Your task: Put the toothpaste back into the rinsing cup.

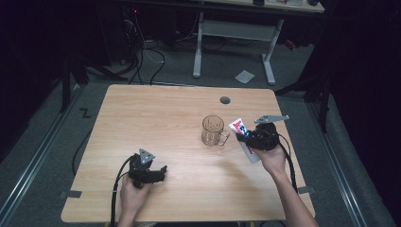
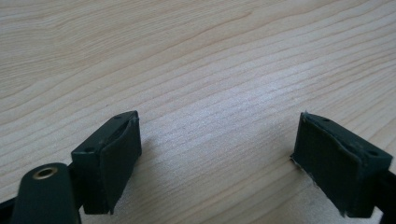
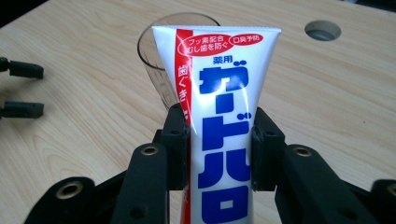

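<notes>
A white toothpaste tube (image 3: 219,107) with blue and red print stands between the jaws of my right gripper (image 3: 219,144), which is shut on its middle. From above, the tube (image 1: 239,127) tilts with its flat crimped end toward a clear glass mug (image 1: 213,130). The right gripper (image 1: 255,139) sits just right of the mug. Behind the tube the mug's rim (image 3: 154,32) is partly hidden. My left gripper (image 1: 161,172) rests low over the near left of the table (image 1: 156,118), open, with bare wood between its pads (image 2: 116,158).
A round cable hole (image 1: 225,100) lies in the table's far edge, also seen as the cable hole (image 3: 322,29). The left gripper's jaw tips (image 3: 21,88) show far left. A white desk frame (image 1: 236,38) and cables stand on the floor beyond.
</notes>
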`<move>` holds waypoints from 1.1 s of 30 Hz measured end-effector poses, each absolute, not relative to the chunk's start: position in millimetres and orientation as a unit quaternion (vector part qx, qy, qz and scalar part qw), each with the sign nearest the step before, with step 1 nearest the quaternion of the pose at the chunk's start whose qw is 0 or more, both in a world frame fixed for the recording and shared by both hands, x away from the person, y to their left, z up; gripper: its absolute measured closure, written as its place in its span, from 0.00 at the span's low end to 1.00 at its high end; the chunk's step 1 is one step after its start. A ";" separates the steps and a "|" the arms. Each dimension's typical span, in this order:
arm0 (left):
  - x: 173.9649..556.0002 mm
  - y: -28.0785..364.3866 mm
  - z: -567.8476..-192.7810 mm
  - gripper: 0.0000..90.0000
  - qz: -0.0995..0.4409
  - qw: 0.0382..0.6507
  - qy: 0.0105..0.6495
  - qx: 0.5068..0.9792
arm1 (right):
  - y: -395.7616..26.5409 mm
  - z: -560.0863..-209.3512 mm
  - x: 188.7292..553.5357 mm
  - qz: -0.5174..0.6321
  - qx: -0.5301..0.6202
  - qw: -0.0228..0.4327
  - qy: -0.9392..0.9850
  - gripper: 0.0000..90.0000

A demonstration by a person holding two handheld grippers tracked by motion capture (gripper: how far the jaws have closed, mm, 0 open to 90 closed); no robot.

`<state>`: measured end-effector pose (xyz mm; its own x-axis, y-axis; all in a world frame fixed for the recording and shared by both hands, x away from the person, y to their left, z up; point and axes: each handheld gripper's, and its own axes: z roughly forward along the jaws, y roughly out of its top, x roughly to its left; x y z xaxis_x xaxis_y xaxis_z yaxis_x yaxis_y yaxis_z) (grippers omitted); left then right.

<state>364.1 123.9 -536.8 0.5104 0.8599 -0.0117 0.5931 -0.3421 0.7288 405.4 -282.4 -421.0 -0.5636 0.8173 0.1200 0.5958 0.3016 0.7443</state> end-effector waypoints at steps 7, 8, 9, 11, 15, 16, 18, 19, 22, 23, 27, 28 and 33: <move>364.0 123.8 -536.8 0.17 0.192 0.348 0.456 0.796 | -272.7 -413.1 407.8 0.403 0.433 0.150 0.792 0.72; 364.0 123.8 -536.8 0.17 0.192 0.348 0.456 0.796 | -272.7 -413.1 407.8 0.403 0.433 0.150 0.792 0.72; 364.1 123.8 -536.8 0.17 0.192 0.348 0.456 0.796 | -271.2 -412.2 408.3 0.406 0.430 0.152 0.792 0.72; 364.1 123.8 -536.8 0.17 0.192 0.348 0.456 0.796 | -267.0 -408.9 409.7 0.408 0.424 0.156 0.794 0.72; 364.1 123.8 -536.8 0.17 0.192 0.348 0.456 0.796 | -262.6 -406.1 410.9 0.410 0.418 0.157 0.795 0.72; 364.1 123.8 -536.8 0.17 0.192 0.348 0.456 0.796 | -259.9 -404.6 412.2 0.411 0.415 0.159 0.796 0.72; 364.1 123.8 -536.8 0.17 0.192 0.348 0.456 0.796 | -258.2 -403.8 413.2 0.413 0.413 0.159 0.796 0.72; 364.1 123.8 -536.8 0.17 0.192 0.348 0.456 0.796 | -257.1 -403.5 413.9 0.414 0.413 0.160 0.795 0.72; 364.1 123.9 -536.8 0.17 0.192 0.348 0.456 0.796 | -255.1 -402.9 415.7 0.418 0.412 0.160 0.794 0.72; 364.1 123.8 -536.8 0.17 0.192 0.348 0.456 0.796 | -254.6 -402.6 416.4 0.420 0.412 0.160 0.793 0.72; 364.1 123.9 -536.8 0.17 0.192 0.348 0.456 0.796 | -252.8 -400.1 418.2 0.430 0.411 0.161 0.788 0.72; 364.1 123.8 -536.8 0.17 0.192 0.348 0.456 0.796 | -252.4 -399.3 418.8 0.433 0.410 0.161 0.787 0.71; 364.1 123.9 -536.8 0.17 0.192 0.348 0.456 0.796 | -249.8 -396.3 421.6 0.436 0.408 0.161 0.786 0.71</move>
